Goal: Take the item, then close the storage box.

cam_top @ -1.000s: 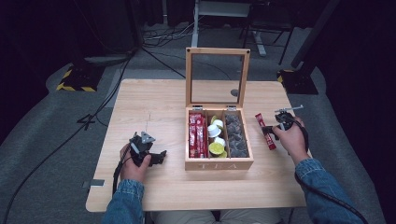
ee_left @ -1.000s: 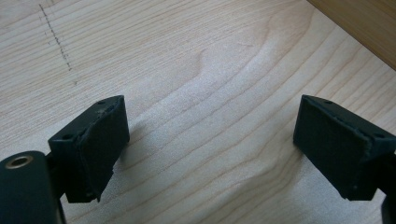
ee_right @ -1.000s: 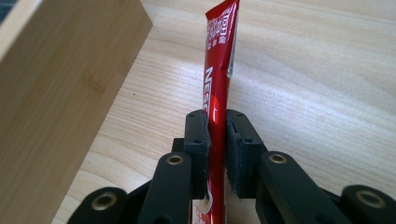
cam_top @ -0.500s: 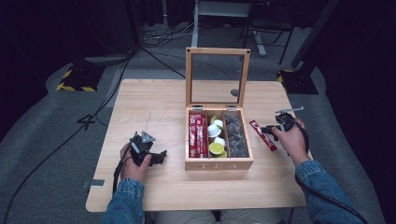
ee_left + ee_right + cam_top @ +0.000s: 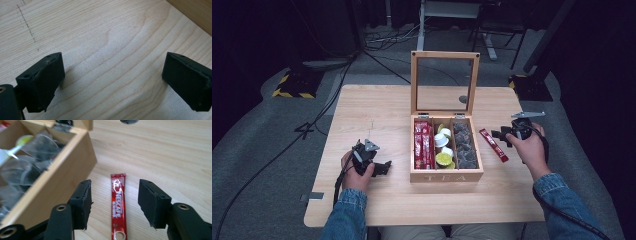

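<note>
The right gripper (image 5: 501, 134) is held just above the table (image 5: 377, 112) near its right edge, beside the right wall of the wooden tea box (image 5: 446, 176). Its jaws stand apart, and in the right gripper view the red Nescafé stick sachet (image 5: 118, 205) lies flat on the wood between them, touching neither pad (the printed name reads along its length). In the high view the sachet (image 5: 493, 144) lies at a slant just right of the box, apart from its wall, with its far end pointing toward the back of the table. The right hand (image 5: 530, 148) wraps the gripper's body.

The tea box stands at the middle of the table, close to the front edge, with its glass-paned lid (image 5: 445, 84) raised upright at the back. Its left compartment holds more red sachets (image 5: 423, 145) lying lengthwise, the middle one holds small round capsules (image 5: 443, 150) in white and yellow-green, and the right one holds dark clear-wrapped packets (image 5: 464, 144). In the right gripper view the box's wall (image 5: 53, 185) rises just left of the left jaw.

The left gripper (image 5: 382, 168) rests low over the table toward the front left, well apart from the box, held by the left hand (image 5: 354, 172). Its jaws are spread wide over bare wood grain in the left gripper view, with nothing between them.
</note>
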The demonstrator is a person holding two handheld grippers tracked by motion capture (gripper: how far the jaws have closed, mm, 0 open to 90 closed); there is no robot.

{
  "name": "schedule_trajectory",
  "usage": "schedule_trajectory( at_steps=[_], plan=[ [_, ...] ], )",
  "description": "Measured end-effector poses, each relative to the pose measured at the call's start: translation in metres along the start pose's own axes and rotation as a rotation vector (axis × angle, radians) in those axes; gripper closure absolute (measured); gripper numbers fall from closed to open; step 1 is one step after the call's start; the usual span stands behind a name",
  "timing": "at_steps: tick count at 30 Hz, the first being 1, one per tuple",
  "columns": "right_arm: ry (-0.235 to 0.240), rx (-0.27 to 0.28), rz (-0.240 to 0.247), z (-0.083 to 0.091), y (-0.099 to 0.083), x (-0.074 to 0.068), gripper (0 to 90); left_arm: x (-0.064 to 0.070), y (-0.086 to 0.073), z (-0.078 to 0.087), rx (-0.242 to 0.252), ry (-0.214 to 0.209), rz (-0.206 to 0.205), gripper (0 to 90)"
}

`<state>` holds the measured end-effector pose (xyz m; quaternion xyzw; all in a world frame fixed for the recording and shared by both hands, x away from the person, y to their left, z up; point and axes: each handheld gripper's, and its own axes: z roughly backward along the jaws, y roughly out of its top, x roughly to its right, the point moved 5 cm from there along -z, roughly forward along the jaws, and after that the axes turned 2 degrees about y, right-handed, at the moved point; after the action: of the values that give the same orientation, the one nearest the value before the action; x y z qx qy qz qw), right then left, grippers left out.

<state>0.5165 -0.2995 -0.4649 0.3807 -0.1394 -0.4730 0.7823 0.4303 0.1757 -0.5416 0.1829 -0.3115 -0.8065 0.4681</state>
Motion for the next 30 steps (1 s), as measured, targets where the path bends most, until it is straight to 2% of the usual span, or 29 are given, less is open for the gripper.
schedule_trajectory(
  at_steps=[5, 6, 10, 11, 15, 16, 24, 30],
  plan=[
    [0.025, 0.04, 0.013, 0.009, 0.01, -0.008, 43.3, 0.0, 0.0, 0.0, 0.0, 0.002, -0.001, 4.3],
    [0.044, 0.058, 0.026, 0.013, 0.016, -0.013, 42.6, 0.0, 0.0, 0.0, 0.0, 0.002, 0.0, 4.3],
    [0.054, 0.088, 0.058, 0.021, 0.026, -0.02, 41.7, 0.0, 0.0, 0.0, 0.001, 0.002, 0.0, 4.3],
    [0.068, 0.116, 0.072, 0.027, 0.034, -0.026, 41.2, 0.0, 0.0, 0.0, 0.0, 0.003, 0.0, 4.3],
    [0.086, 0.152, 0.086, 0.035, 0.046, -0.031, 41.0, 0.0, 0.0, 0.0, 0.0, 0.003, 0.0, 4.3],
    [0.092, 0.174, 0.097, 0.039, 0.055, -0.035, 40.3, 0.0, 0.0, 0.0, 0.001, 0.003, 0.0, 4.3],
    [0.113, 0.21, 0.125, 0.045, 0.08, -0.043, 39.1, 0.0, 0.0, 0.0, 0.0, 0.003, -0.001, 4.3],
    [0.135, 0.234, 0.124, 0.044, 0.097, -0.046, 39.0, 0.0, 0.0, 0.0, 0.0, 0.004, -0.001, 4.3]
  ],
)
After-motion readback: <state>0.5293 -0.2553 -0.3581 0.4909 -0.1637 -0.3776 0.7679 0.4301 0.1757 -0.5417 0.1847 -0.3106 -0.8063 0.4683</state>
